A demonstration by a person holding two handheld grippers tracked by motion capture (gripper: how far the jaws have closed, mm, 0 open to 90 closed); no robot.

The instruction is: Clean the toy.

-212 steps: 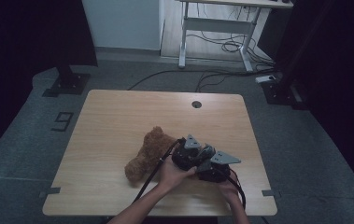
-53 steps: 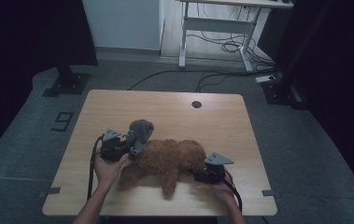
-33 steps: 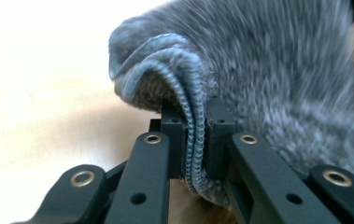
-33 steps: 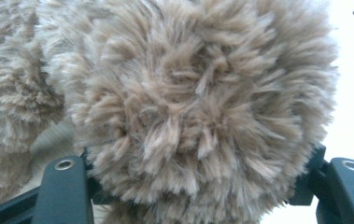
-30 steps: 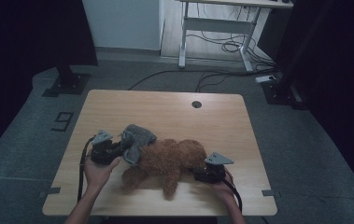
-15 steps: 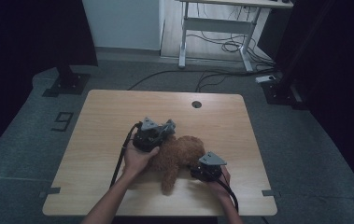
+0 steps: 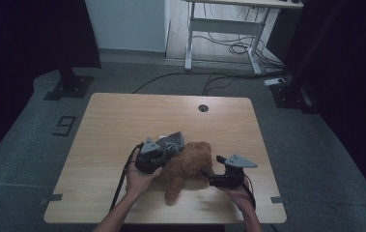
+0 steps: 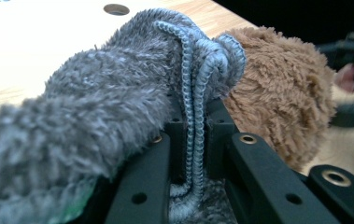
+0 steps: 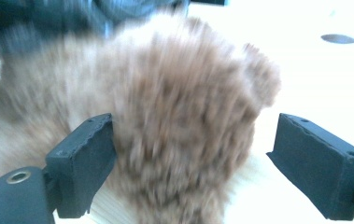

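Your desk (image 7: pixel 122 121) carries the brown teddy bear (image 7: pixel 188 166) near its front edge, a little right of centre. The bear lies flat, its long axis running roughly from ten o'clock to five o'clock in the high view; which end is the head I cannot tell. A grey fuzzy cloth (image 7: pixel 171 141) sits at the bear's ten o'clock end, touching it. Your left gripper (image 7: pixel 152 155) has its fingers (image 8: pixel 221 135) clenched on the cloth's grey stitched edge. Your right gripper (image 7: pixel 218 170), at the bear's three o'clock, has just been opening; its fingers (image 9: pixel 86 158) stand released, with the bear's fur between them.
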